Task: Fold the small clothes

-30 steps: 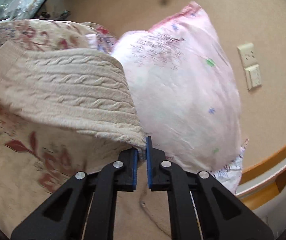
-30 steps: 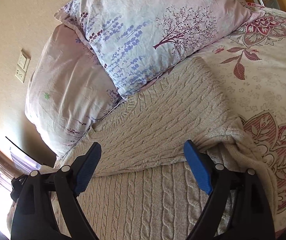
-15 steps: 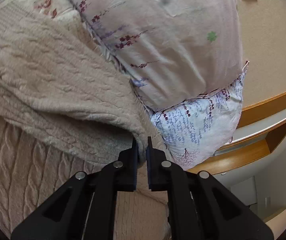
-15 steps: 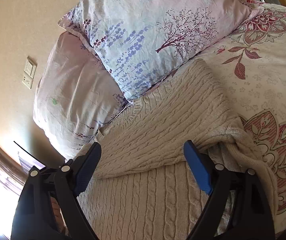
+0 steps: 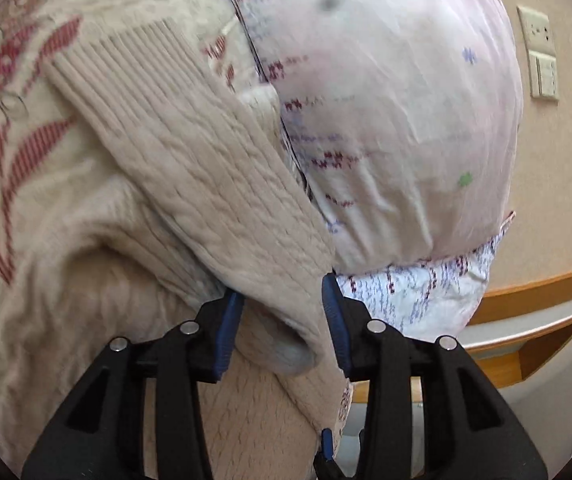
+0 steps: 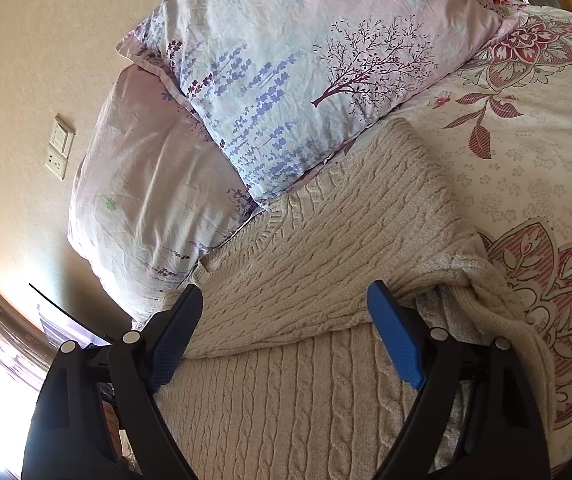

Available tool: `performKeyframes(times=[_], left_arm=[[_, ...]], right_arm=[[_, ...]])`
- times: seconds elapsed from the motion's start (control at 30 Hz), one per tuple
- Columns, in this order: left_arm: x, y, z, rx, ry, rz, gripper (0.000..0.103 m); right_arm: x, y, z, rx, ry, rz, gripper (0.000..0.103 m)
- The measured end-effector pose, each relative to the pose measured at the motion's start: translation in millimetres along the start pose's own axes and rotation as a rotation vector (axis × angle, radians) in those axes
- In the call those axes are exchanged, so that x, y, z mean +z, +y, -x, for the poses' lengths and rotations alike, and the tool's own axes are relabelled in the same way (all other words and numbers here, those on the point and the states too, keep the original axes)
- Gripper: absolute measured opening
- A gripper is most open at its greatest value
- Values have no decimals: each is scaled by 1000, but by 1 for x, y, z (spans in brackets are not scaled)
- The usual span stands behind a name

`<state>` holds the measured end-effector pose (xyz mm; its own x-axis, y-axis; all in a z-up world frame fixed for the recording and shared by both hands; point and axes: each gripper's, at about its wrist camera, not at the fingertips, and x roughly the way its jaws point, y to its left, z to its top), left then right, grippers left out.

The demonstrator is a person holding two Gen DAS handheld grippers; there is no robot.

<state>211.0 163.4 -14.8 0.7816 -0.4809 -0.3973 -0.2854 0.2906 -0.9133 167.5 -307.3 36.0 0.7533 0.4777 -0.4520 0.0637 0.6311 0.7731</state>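
Left claw (image 5: pixel 282 320) opening, sweater sleeve (image 5: pixel 206 184) between pads, cuff toward 11 o'clock. Right claw (image 6: pixel 286 336) spread wide, hovering over folded cable-knit sweater (image 6: pixel 325 272) (beige) on bed (image 6: pixel 525 160); pillows (image 6: pixel 286 60) at 12 o'clock.

The sweater (image 6: pixel 325 240) was matt, rough cable-knit wool; the pillows (image 6: pixel 286 72) smooth, crinkled printed cotton; the tongs (image 5: pixel 282 320) matt black plastic.

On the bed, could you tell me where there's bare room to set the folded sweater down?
Free: the floral bedspread, bordered by the sweater and the tree-print pillow. Crowded: the head end, where both pillows meet the sweater.
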Motion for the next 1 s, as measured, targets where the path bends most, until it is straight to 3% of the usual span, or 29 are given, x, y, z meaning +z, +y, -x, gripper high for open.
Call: performKeyframes(times=[0.1, 0.2, 0.27, 0.47, 0.63, 0.77, 0.83, 0.9, 1.0], left_arm=[[20, 10, 18, 18, -79, 51, 40], [33, 15, 26, 32, -122, 59, 26], [37, 11, 24, 24, -118, 43, 11], [17, -40, 2, -71, -63, -120, 7], [-35, -100, -52, -156, 96, -320, 7], [-103, -132, -112, -167, 353, -501, 10], [-143, -135, -139, -115, 485, -613, 24], [-169, -134, -153, -86, 564, -680, 35], [-176, -131, -144, -82, 592, -716, 54]], right_arm=[[-1, 0, 1, 3, -5, -5, 86], [-1, 0, 2, 6, -11, -11, 86], [-1, 0, 2, 9, -11, -14, 86], [0, -2, 3, 23, -18, -24, 86], [0, -6, 7, 56, -41, -54, 86], [0, -9, 10, 80, -54, -72, 86], [0, -11, 11, 95, -59, -82, 86], [0, -13, 13, 112, -65, -94, 86], [0, -15, 13, 121, -63, -104, 85]])
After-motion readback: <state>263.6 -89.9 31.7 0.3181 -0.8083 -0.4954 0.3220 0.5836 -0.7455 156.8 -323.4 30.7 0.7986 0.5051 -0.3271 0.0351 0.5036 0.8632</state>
